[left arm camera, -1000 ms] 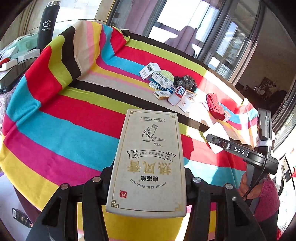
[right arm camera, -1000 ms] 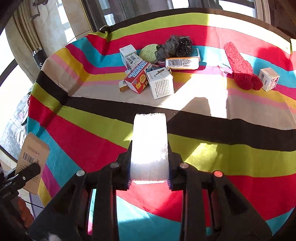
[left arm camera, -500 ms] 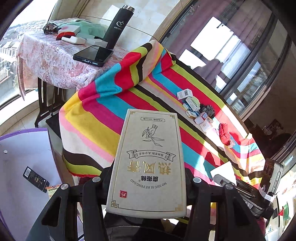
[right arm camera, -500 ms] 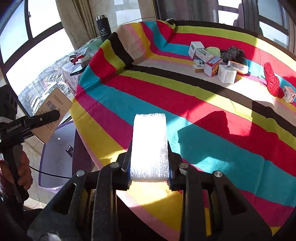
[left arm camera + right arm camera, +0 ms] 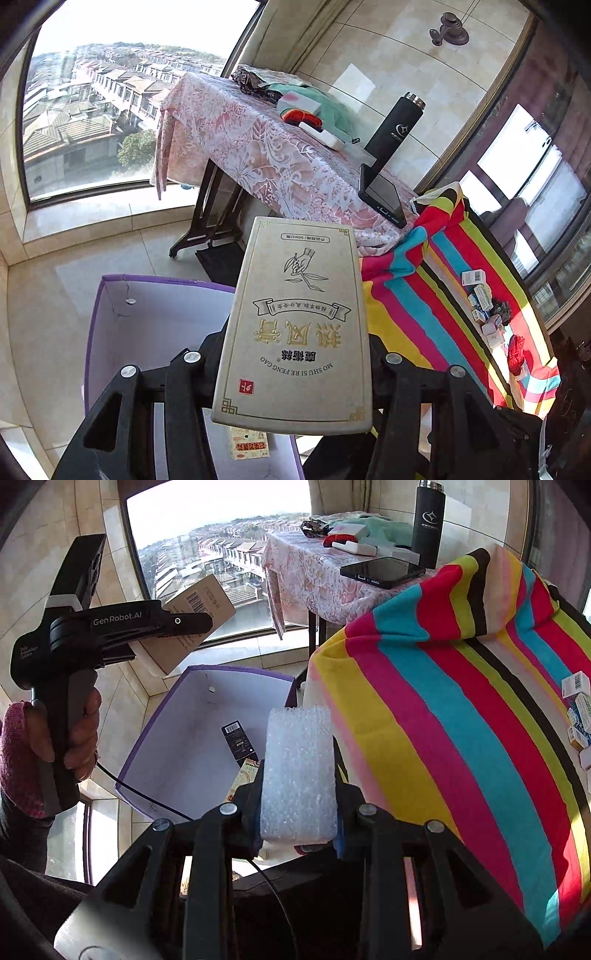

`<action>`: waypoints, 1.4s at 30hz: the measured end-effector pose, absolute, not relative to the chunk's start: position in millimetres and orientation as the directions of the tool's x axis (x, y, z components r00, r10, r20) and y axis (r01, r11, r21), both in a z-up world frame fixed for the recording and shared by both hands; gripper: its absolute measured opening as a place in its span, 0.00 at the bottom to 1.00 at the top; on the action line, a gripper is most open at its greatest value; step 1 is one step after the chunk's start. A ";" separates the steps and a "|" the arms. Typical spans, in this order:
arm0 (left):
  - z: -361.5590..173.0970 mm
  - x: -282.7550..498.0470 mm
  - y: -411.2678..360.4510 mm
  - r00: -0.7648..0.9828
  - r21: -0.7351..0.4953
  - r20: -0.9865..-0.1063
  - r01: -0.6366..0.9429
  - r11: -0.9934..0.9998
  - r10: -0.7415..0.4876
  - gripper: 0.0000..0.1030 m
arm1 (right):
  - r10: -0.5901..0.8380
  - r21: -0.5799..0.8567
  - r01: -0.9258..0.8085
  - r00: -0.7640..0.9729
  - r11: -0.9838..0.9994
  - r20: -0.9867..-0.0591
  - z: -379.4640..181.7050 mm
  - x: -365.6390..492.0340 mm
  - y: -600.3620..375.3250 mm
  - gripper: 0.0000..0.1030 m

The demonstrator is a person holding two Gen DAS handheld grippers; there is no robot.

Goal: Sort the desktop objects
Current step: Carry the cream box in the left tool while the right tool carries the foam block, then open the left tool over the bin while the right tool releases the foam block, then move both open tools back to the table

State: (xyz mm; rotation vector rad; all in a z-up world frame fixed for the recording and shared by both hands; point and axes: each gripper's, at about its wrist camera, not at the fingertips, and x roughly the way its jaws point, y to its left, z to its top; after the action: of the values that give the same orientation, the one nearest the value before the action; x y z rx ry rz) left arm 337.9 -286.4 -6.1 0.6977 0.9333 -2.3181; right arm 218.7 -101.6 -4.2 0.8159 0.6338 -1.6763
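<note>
My left gripper (image 5: 295, 354) is shut on a flat beige box with gold lettering (image 5: 295, 317), held out over the near side of a purple-rimmed white carton (image 5: 162, 281) on the floor. In the right wrist view that left gripper (image 5: 201, 622) shows at the upper left, a hand (image 5: 77, 738) on its handle, with the beige box (image 5: 192, 627) above the carton (image 5: 236, 670). My right gripper (image 5: 297, 812) is shut on a white foam block (image 5: 299, 771), beside the carton's right wall. Several small boxes (image 5: 484, 306) and a red item (image 5: 517, 350) lie on the striped tablecloth (image 5: 424, 306).
Inside the carton lie a black packet (image 5: 240, 740) and a coloured packet (image 5: 242, 779). A side table with a pink lace cloth (image 5: 266, 155) holds a black flask (image 5: 395, 133), a phone (image 5: 384, 195) and clothes. The striped table's edge (image 5: 369, 720) is just right of the carton.
Both grippers have swung left, away from the striped table top, and now face the carton on the floor. Each still holds its object.
</note>
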 end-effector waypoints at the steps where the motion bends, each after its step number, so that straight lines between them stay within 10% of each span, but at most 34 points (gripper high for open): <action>1: -8.7 340.0 -291.9 -0.713 -0.452 -0.638 0.653 -0.608 -0.291 0.51 | -0.591 0.003 0.978 -0.125 -0.210 -0.797 -8.3 224.4 -111.9 0.30; 20: -48.2 355.7 -348.4 -0.585 -0.322 -0.728 0.752 -0.575 -0.358 0.52 | -0.438 -0.063 0.987 0.009 0.149 -0.899 -74.0 326.2 -197.2 0.31; 25: -50.7 352.6 -351.7 -0.570 -0.303 -0.747 0.751 -0.587 -0.342 0.62 | -0.481 -0.037 0.996 0.009 0.086 -0.876 -73.0 314.4 -201.0 0.74; 28: -48.6 351.4 -349.7 -0.550 -0.276 -0.751 0.764 -0.584 -0.365 0.79 | -0.520 0.034 0.999 0.046 0.031 -0.853 -64.6 297.1 -193.8 0.74; 42: -32.2 302.9 -298.1 -0.600 -0.297 -0.764 0.653 -0.697 -0.237 0.80 | -0.707 0.157 0.931 -0.134 -0.330 -0.695 5.6 191.2 -109.5 0.77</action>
State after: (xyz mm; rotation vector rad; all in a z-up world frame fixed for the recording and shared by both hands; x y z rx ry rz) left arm 302.9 -298.1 -32.2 0.9794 0.7776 -2.2912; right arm 191.2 -109.5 5.6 0.8304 0.3762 -1.7369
